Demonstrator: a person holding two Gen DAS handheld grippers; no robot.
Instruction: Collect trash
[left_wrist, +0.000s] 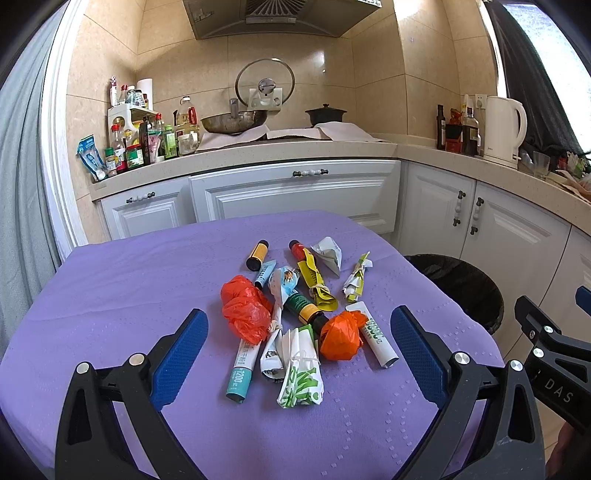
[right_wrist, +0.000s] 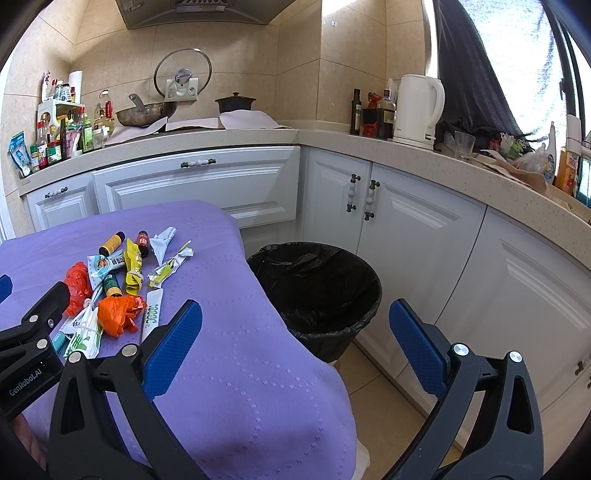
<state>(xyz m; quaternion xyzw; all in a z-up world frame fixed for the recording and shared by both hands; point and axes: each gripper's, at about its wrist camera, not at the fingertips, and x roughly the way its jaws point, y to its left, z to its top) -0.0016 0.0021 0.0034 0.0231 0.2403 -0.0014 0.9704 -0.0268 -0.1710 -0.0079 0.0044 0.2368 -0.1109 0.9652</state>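
A pile of trash lies on the purple-clothed table (left_wrist: 110, 295): two orange plastic bags (left_wrist: 245, 308) (left_wrist: 340, 334), small bottles (left_wrist: 257, 254), tubes (left_wrist: 376, 334), a green-white wrapper (left_wrist: 301, 373) and crumpled papers (left_wrist: 327, 253). My left gripper (left_wrist: 299, 328) is open and empty, just above the near end of the pile. A black-lined trash bin (right_wrist: 317, 284) stands on the floor right of the table. My right gripper (right_wrist: 295, 328) is open and empty, over the table's right edge and the bin. The pile also shows in the right wrist view (right_wrist: 118, 280).
White kitchen cabinets (left_wrist: 295, 192) and a counter run behind and to the right. The counter holds bottles (left_wrist: 140, 144), a wok (left_wrist: 232, 122), a black pot (left_wrist: 325, 114) and a white kettle (left_wrist: 504, 129). The right gripper's body (left_wrist: 554, 350) shows at the left view's right edge.
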